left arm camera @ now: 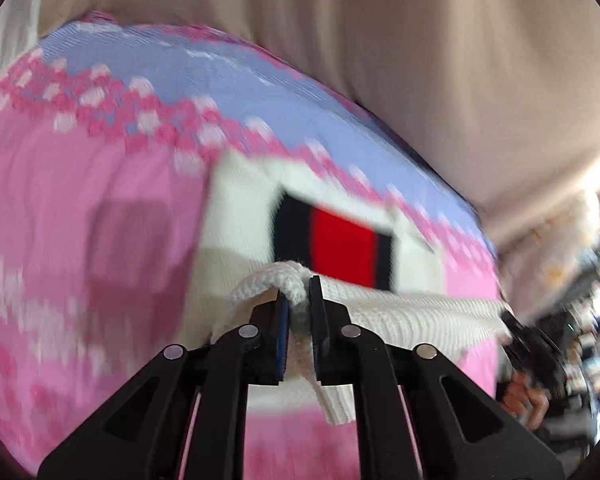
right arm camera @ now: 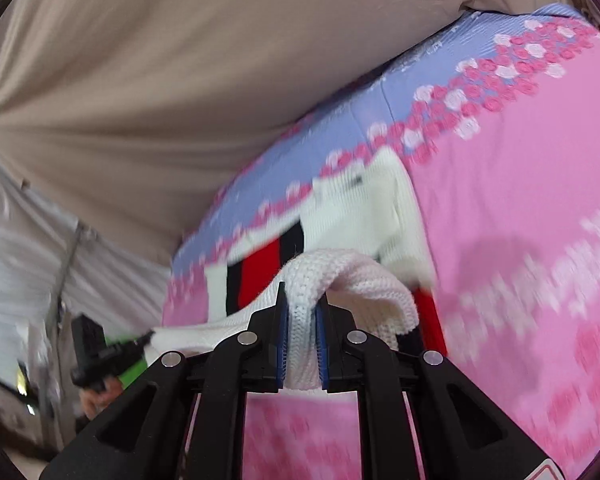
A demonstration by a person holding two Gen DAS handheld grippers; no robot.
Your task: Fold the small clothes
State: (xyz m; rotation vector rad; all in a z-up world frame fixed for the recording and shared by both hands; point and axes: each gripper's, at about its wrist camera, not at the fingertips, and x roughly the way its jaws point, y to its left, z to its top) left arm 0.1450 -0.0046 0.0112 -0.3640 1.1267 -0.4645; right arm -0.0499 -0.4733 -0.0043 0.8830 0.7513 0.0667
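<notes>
A small white knit sweater (left arm camera: 400,312) with a red and black stripe lies partly on the pink flowered bed cover (left arm camera: 80,200). My left gripper (left arm camera: 298,296) is shut on a bunched fold of its white edge, lifted off the cover. In the right wrist view the same sweater (right arm camera: 364,276) hangs from my right gripper (right arm camera: 302,304), shut on a thick fold of white knit. The red and black stripe (right arm camera: 260,272) shows behind the held fold. The other gripper (right arm camera: 96,352), in a hand, shows at the lower left holding the stretched edge.
The bed cover (right arm camera: 520,184) has a pale blue band (right arm camera: 340,128) with pink flowers along its far side. Beige cloth (right arm camera: 160,80) hangs behind the bed. A cluttered, bright area (left arm camera: 580,300) lies at the right edge of the left wrist view.
</notes>
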